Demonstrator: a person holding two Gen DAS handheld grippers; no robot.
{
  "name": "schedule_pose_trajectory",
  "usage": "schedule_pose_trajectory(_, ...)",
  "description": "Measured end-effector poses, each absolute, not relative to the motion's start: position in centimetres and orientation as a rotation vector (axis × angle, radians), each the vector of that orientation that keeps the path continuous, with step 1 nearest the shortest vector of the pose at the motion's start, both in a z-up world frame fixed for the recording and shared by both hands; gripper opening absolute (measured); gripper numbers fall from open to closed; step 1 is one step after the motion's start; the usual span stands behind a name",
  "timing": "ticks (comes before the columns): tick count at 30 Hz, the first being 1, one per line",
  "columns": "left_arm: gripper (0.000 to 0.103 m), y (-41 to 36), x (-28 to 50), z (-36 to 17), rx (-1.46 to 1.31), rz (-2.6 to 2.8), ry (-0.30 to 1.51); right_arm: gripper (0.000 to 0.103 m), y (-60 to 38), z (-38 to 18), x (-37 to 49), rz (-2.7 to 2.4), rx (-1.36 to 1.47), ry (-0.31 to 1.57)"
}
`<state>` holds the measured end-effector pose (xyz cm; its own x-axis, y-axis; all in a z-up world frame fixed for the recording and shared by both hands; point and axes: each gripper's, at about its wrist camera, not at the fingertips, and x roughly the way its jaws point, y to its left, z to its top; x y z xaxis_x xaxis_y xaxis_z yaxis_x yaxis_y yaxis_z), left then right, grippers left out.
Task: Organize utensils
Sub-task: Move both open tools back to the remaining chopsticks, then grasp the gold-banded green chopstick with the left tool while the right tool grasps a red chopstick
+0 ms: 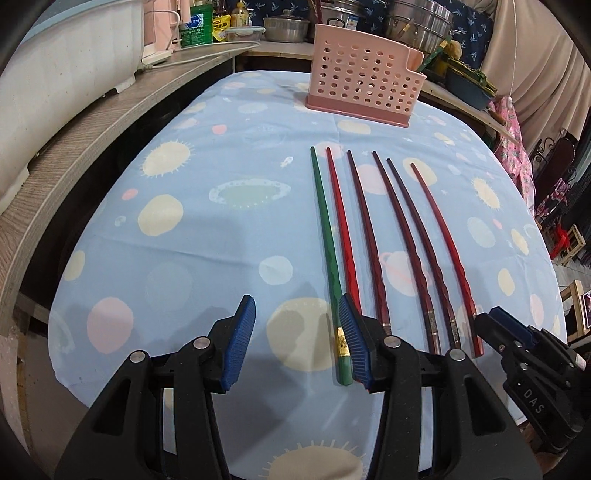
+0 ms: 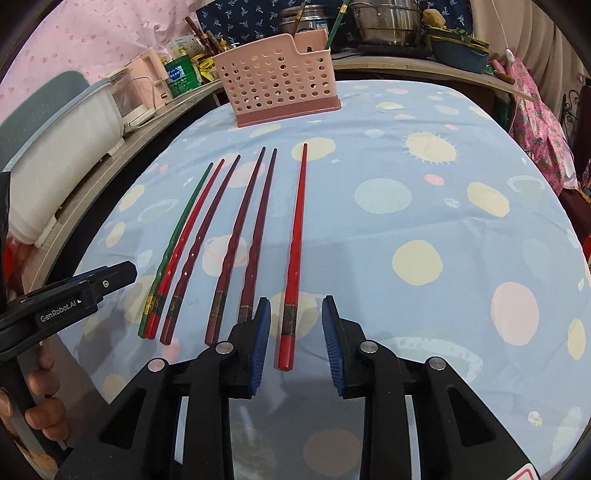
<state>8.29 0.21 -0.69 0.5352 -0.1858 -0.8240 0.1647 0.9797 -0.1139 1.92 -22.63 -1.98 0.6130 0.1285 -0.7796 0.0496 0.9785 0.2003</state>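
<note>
Several chopsticks lie side by side on the blue planet-print tablecloth (image 1: 184,192), thick ends toward me. The green chopstick (image 1: 325,229) is leftmost, and its end lies between the jaws of my left gripper (image 1: 297,314), close against the right pad (image 1: 351,332); the jaws stand open. My right gripper (image 2: 295,321) is open around the end of the rightmost bright red chopstick (image 2: 297,229), with a gap on both sides. A pink perforated utensil holder (image 1: 362,85) (image 2: 277,81) stands upright at the far end of the table.
A wooden shelf (image 1: 74,140) runs along the left with a white tub (image 1: 66,55), bottles and a cable. Steel pots (image 2: 384,18) sit behind the holder. A hand (image 2: 40,380) holds the left gripper (image 2: 122,273). Pink cloth (image 2: 535,122) hangs at right.
</note>
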Motion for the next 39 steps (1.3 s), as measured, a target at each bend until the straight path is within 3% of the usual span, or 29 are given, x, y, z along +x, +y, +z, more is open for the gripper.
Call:
schedule_pose_trajectory(11, 0.045, -0.3, 6.8, -1.2, -0.019, -0.251, 0.993, 0.014, -21.8, -2.5, 1.3, 0.030, 0.141, 0.902)
schedule_pose_trajectory(39, 0.045, -1.2, 6.7, -2.8, 0.038, -0.213, 0.993, 0.013, -21.8, -2.7, 1.0, 0.028, 0.140, 0.891)
